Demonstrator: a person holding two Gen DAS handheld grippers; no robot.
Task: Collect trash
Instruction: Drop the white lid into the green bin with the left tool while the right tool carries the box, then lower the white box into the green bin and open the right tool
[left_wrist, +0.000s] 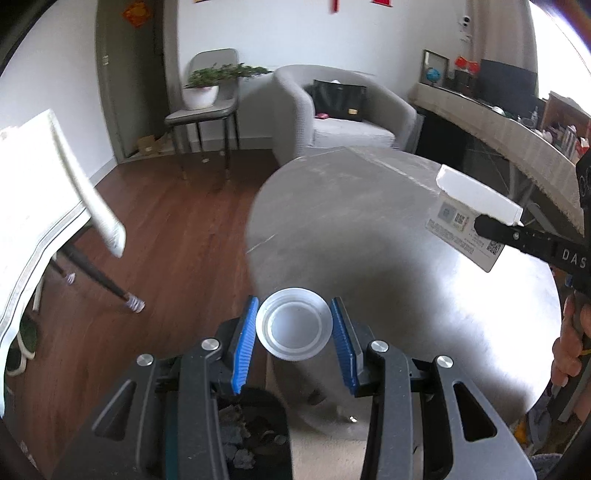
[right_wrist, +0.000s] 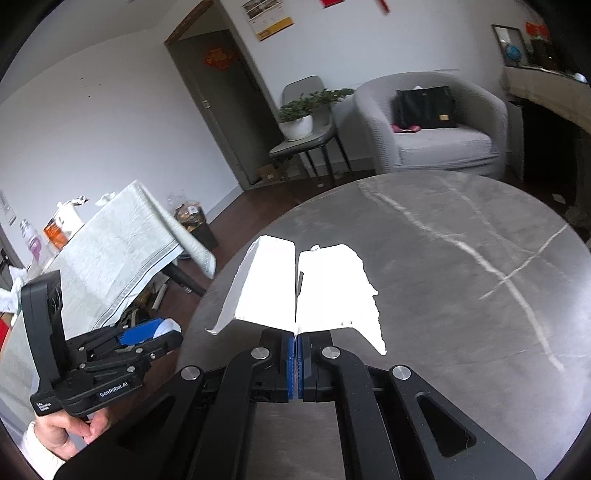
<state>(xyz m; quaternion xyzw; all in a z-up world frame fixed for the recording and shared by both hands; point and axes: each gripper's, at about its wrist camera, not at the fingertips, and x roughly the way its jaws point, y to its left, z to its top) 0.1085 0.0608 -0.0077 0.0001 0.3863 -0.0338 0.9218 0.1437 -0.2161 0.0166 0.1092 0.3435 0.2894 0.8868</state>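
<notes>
In the left wrist view my left gripper (left_wrist: 294, 306) is shut on a clear plastic cup (left_wrist: 293, 328), whose round base faces the camera between the blue pads. Straight below it stands a dark trash bin (left_wrist: 255, 428) with crumpled rubbish inside. My right gripper (right_wrist: 295, 334) is shut on a torn white carton (right_wrist: 314, 291), held above the round grey table (right_wrist: 461, 295). The left view shows the same carton (left_wrist: 476, 199) with printed labels, pinched by the right gripper (left_wrist: 480, 223). The right wrist view shows the left gripper (right_wrist: 162, 332) beyond the table's left edge.
A table with a white cloth (right_wrist: 122, 240) stands to the left, with bottles and packets on it and another bin (right_wrist: 199, 229) beside it. A grey armchair (right_wrist: 436, 125) with a black bag and a chair with a potted plant (right_wrist: 299, 118) stand behind. The floor is wood.
</notes>
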